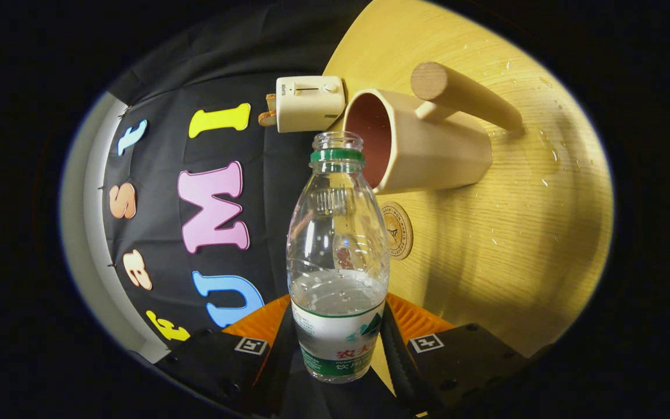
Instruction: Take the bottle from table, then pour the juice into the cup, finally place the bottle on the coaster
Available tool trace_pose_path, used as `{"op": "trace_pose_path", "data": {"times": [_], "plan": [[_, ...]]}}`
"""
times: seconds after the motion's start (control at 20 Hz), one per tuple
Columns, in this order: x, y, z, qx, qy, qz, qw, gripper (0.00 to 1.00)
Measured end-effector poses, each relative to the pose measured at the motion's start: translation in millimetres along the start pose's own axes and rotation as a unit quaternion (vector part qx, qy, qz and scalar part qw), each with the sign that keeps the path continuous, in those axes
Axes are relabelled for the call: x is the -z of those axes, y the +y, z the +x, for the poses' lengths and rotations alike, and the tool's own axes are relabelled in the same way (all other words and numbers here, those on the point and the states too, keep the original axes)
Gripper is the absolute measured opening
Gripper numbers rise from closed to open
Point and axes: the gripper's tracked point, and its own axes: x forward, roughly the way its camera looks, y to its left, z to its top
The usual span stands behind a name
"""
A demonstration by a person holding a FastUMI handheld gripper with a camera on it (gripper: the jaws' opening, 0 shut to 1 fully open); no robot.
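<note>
Gripper (338, 343) has both fingers pressed on the open bottle (338, 256), tipped sideways with its mouth just before the cup (422, 142). Liquid could miss the rim and wet the table (515, 244) near the coaster (398, 230).

The table (515, 244) is showing a light wood-grain top with a curved edge, and it is appearing rolled sideways because the camera is being held tilted. Three items are resting directly on it. A round coaster (398, 230) with a printed emblem is lying bare just beyond the fingers. A beige cup (428, 151) with a wooden rod handle is standing just beyond the coaster, apart from it. A cream toaster (310, 103) is sitting farther off, just beside the cup's rim. Water droplets (553, 154) are lying scattered around the cup's base. The gripper (338, 326) is clamping the bottle (338, 233) between both fingers.
</note>
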Motion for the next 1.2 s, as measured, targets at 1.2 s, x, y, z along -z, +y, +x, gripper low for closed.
{"op": "trace_pose_path", "data": {"times": [1.2], "plan": [[-1,25,15,-0.070,-0.050,0.126,0.988,0.73]]}}
